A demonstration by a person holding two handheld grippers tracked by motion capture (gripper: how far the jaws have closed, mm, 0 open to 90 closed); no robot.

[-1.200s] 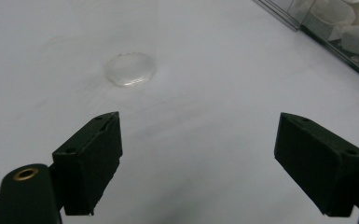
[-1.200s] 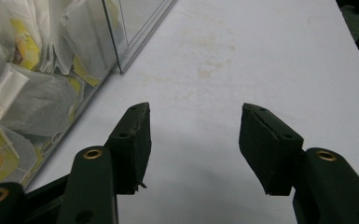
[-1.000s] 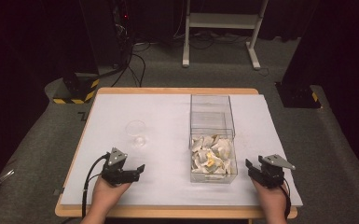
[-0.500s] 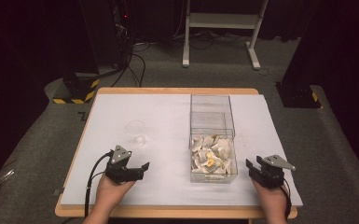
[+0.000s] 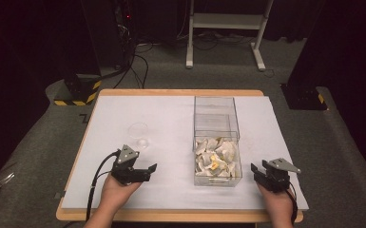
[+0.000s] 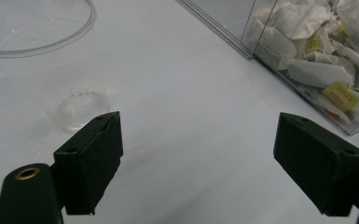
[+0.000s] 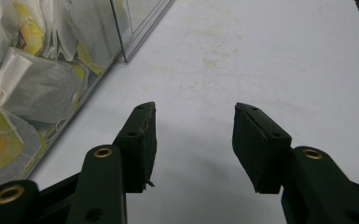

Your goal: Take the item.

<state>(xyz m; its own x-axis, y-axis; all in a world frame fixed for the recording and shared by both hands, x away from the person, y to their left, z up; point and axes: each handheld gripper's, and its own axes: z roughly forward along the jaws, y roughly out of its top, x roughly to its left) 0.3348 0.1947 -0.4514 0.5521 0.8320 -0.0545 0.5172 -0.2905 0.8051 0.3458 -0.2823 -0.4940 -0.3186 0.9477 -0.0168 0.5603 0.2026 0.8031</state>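
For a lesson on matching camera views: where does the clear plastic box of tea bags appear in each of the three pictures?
High view: the clear box stands right of the table's centre, tea bags heaped in its near half.
Left gripper view: the box's corner sits at upper right, beyond the right-hand jaw.
Right gripper view: the box is along the left edge, upper left.
Shared landmark: the white table surface under the box.

Clear glossy plastic bin [image 5: 217,124], paper tea bags [image 5: 216,157] inside. Clear plastic cup [image 5: 138,130]. Matt white tabletop [image 5: 171,118], wood edge. Matt black jaws.
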